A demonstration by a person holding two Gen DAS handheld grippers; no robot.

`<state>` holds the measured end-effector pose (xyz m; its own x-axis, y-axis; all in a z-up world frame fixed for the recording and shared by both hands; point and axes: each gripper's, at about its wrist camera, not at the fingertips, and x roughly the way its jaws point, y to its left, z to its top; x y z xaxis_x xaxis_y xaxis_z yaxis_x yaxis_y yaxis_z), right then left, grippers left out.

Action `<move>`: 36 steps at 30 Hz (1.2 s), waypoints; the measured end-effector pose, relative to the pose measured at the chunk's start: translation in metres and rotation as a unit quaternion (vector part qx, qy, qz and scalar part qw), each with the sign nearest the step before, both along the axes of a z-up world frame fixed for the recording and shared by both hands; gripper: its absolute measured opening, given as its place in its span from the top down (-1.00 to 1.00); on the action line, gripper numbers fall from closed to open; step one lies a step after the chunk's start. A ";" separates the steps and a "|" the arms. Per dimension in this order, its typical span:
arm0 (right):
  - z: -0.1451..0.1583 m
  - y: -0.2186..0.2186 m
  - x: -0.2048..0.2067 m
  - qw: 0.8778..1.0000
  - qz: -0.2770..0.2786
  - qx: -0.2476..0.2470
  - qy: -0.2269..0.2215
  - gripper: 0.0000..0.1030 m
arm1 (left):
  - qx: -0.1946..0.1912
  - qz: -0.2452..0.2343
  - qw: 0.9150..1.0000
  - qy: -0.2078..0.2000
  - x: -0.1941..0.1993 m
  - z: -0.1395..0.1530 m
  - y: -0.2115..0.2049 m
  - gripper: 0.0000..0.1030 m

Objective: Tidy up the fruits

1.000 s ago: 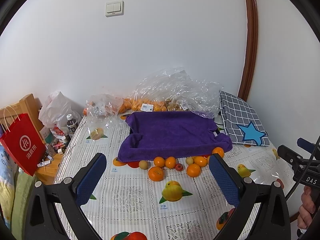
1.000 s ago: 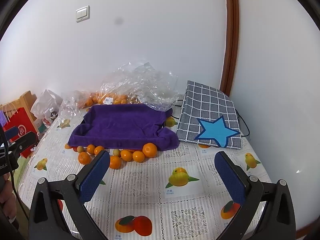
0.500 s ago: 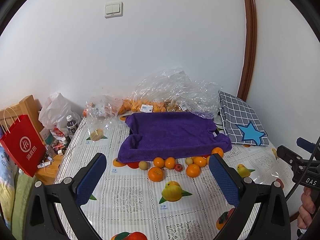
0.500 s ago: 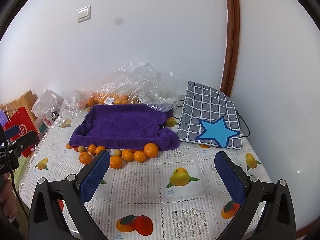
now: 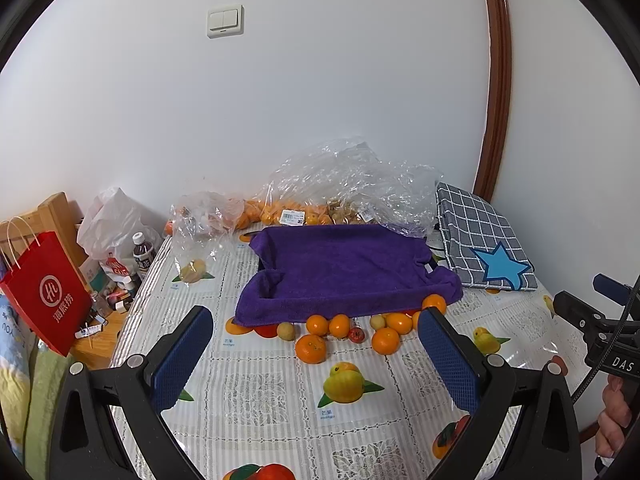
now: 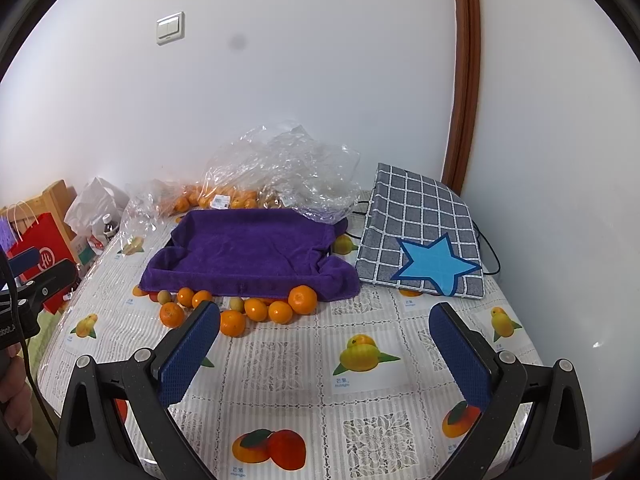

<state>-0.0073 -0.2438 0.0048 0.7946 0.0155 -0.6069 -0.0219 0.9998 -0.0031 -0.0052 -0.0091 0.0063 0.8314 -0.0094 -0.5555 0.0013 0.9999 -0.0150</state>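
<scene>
While both grippers' fingers (image 5: 184, 356) (image 6: 460, 356) stand apart, the towel-lined tray (image 5: 344, 268) holds nothing visible; bags (image 5: 340, 184) at twelve o'clock hold oranges (image 5: 264, 212), partly hidden.

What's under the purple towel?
The purple towel drapes over something tray-shaped; a dark corner shows at its back left, the rest is covered. Loose oranges lie along its front edge, some partly tucked beneath.

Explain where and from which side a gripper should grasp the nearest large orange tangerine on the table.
Grip the large orange tangerine across its widest middle, probably coming from above and the front. It is round, sits alone nearest the open left gripper, and nothing touches its sides.
</scene>
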 end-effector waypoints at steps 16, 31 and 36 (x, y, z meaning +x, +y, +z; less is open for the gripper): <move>0.001 0.003 -0.003 1.000 0.006 0.000 -0.003 -0.99 | 0.000 -0.002 1.000 0.000 0.001 0.002 -0.001 -0.99; -0.020 0.008 0.010 1.000 0.015 -0.002 0.015 -0.99 | -0.008 -0.003 1.000 0.022 0.020 -0.026 0.005 -0.99; -0.041 0.016 0.021 0.999 0.025 -0.012 0.025 -0.99 | -0.010 0.003 0.999 0.051 0.040 -0.055 0.013 -0.99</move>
